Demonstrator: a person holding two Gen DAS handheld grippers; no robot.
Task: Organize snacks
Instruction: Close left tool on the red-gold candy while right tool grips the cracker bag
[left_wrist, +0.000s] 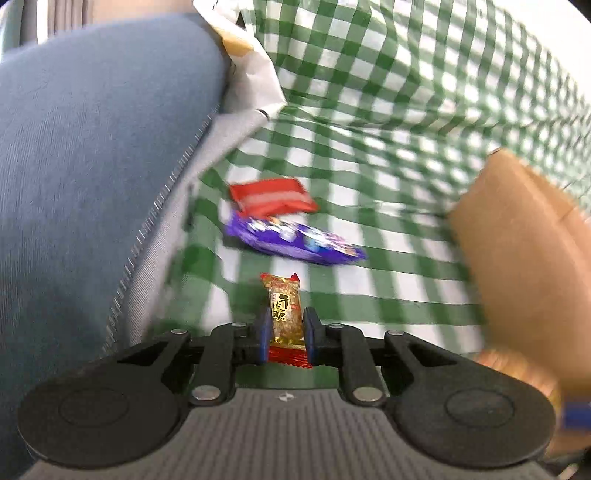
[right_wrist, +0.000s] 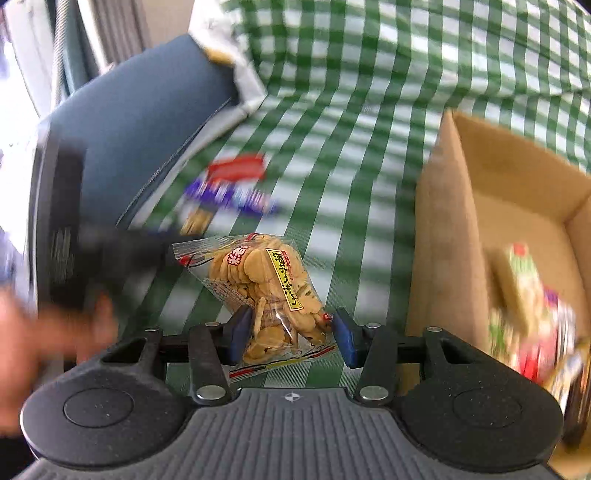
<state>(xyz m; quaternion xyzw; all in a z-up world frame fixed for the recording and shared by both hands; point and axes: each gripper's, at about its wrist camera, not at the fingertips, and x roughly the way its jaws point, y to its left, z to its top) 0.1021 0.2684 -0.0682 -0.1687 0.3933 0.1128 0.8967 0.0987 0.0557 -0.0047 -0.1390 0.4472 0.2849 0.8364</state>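
A: Snacks: the left gripper (left_wrist: 285, 334) held a small candy bar (left_wrist: 283, 314) between narrow fingers, above the checked cloth (left_wrist: 369, 240).

B: The right gripper (right_wrist: 291, 336) clasped the cracker bag (right_wrist: 266, 291) loosely; firmer closure seemed advisable before the cardboard box (right_wrist: 450, 206).

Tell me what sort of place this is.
Probably a living room at home. A green checked cloth is spread beside a blue upholstered cushion, likely a sofa, with curtain-like folds behind. Loose snack packets and a cardboard box lie on the cloth.
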